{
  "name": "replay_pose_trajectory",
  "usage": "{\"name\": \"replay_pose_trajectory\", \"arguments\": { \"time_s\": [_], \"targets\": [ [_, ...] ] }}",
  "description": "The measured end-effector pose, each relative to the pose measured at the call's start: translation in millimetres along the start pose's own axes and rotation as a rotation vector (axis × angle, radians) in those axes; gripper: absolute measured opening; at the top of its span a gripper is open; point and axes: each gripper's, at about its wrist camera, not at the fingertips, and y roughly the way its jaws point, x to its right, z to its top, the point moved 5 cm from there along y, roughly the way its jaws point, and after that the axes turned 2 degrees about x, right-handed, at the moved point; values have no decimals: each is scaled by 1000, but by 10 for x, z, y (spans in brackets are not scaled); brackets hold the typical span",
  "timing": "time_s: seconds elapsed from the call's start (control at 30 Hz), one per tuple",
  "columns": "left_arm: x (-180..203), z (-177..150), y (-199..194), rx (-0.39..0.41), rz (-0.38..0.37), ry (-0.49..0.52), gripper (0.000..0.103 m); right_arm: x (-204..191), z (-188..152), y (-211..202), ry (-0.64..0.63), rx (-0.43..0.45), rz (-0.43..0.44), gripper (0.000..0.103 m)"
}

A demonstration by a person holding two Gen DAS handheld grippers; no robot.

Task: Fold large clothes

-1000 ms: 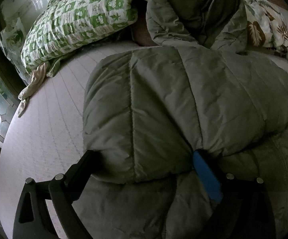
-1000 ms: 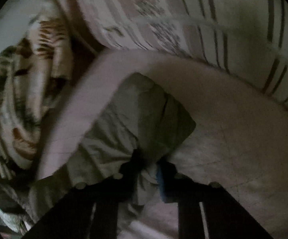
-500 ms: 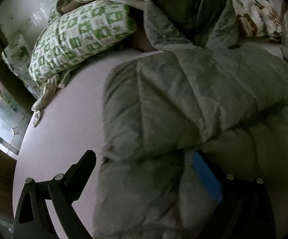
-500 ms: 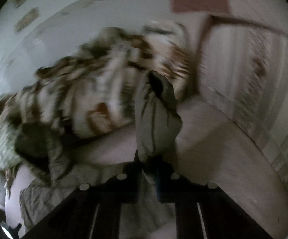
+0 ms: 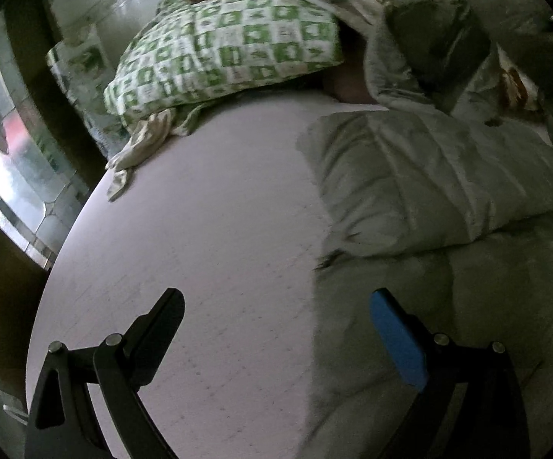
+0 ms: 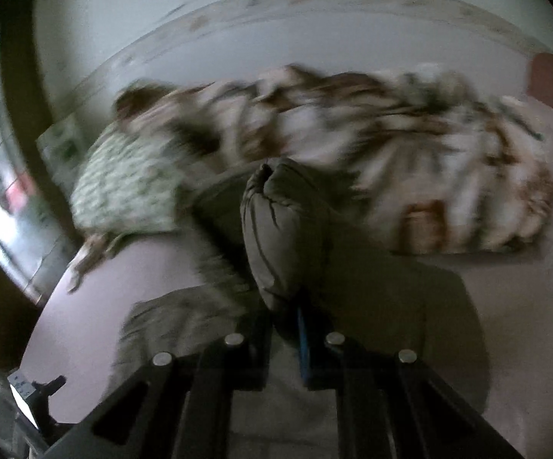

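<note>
The right gripper (image 6: 289,319) is clamped tight on a bunched end of the olive padded jacket (image 6: 287,237), most likely a sleeve cuff, which stands up out of the closed jaws in the middle of the frame. 1 second ago the same cuff lay low over the pale mattress (image 6: 131,267) with striped bedding behind it. Now it is lifted, and the view has swung round to face the leaf-print blanket (image 6: 410,176) across the upper right and the green checked pillow (image 6: 123,187) at the left. Everything behind the cuff is blurred, so the carry looks to be in progress.

The left gripper (image 5: 276,302) has its jaws wide apart and holds nothing. Its blue pad (image 5: 398,344) hovers over the jacket's edge at the lower right of its frame, and its black finger (image 5: 158,325) over bare mattress (image 5: 200,248). 1 second ago jacket fabric sat between these jaws. It is now released, and the jacket (image 5: 429,176) lies further to the right, its folded quilted section in the right half, below the green checked pillow (image 5: 230,49) in the upper middle.

As I read it, 1 side fold is down and let go, and the right sleeve is being brought across the body. It should be laid flat over the folded section before release.
</note>
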Motion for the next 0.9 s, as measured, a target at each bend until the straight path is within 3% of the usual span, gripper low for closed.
{"name": "replay_pose_trajectory", "arguments": {
  "time_s": [0.17, 0.3, 0.4, 0.43, 0.5, 0.53, 0.57, 0.73, 0.9],
  "targets": [
    [-229, -87, 45, -15, -3, -51, 97, -870, -608, 662, -48, -143, 81, 13],
    [-282, -124, 84, -31, -19, -83, 97, -1177, -1239, 1202, -118, -343, 61, 14],
    [-233, -87, 83, -28, -37, -85, 97, -1219, -1436, 1251, -183, -352, 18, 18],
    [-203, -68, 77, -25, -41, -81, 97, -1220, -1450, 1225, -194, -346, 22, 22],
    [-135, -21, 60, -20, -52, -77, 97, -1203, -1440, 1150, -197, -346, 44, 48],
    [-104, 7, 49, -18, -62, -82, 97, -1167, -1391, 1083, -197, -334, 54, 96],
    [-82, 31, 37, -18, -72, -91, 97, -1154, -1351, 1006, -199, -305, 66, 103],
    [70, 183, -28, -14, -124, -125, 97, -950, -1204, 728, -158, -273, 81, 103],
    [296, 401, -43, -9, -162, -116, 97, -435, -1121, 415, -108, -253, 9, 103]
  ]
}}
